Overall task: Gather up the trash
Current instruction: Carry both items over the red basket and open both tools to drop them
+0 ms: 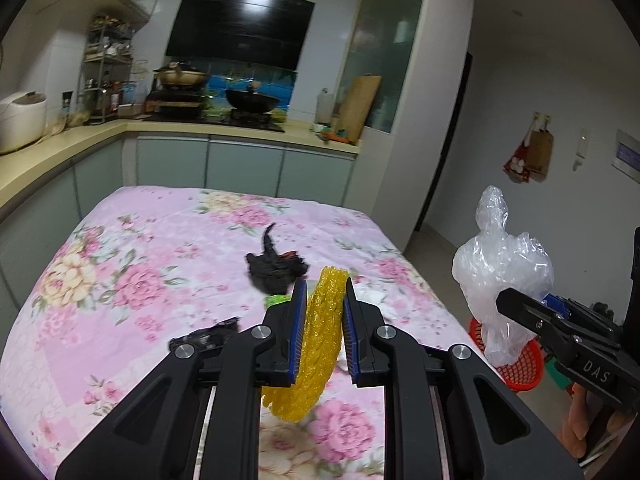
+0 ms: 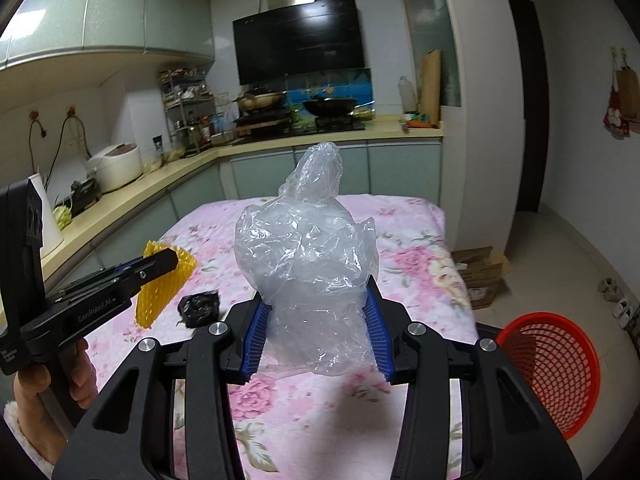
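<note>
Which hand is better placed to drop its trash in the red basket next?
Right. The right gripper holds the clear plastic bag close beside the red basket. The left gripper, clamping the yellow foam net, is over the table, farther away.

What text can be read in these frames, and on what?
"DAS": side of the right gripper, seen from the left wrist.
"GenRobot.AI": side of the left gripper, seen from the right wrist.
Small white print low on the left gripper's body: too small to read.
Wall sign: blurred, unreadable.
</note>
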Demonstrator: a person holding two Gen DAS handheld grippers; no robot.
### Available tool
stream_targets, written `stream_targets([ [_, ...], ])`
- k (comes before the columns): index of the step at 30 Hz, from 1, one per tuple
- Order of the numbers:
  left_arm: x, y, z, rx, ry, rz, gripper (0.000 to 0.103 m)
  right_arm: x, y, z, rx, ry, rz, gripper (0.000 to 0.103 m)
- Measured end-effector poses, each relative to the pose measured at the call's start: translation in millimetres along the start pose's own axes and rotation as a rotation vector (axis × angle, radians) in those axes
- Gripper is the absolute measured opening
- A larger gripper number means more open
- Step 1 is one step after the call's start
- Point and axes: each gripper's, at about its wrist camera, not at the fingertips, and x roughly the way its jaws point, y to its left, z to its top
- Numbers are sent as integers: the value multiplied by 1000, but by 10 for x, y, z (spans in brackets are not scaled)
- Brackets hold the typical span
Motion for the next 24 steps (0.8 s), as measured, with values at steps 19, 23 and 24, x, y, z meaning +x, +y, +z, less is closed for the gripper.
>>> stream_targets([
  [19, 369, -950, 142, 136, 42, -151, 16, -338, -863, 3, 132, -28, -194, 43],
  [23, 483, -1195, 129, 163, 66, -192, 16, -404, -1108, -34, 180, -23, -234, 43],
  [24, 515, -1255, 125, 168, 72, -202, 16, -406, -1163, -35, 192, -18, -245, 43],
])
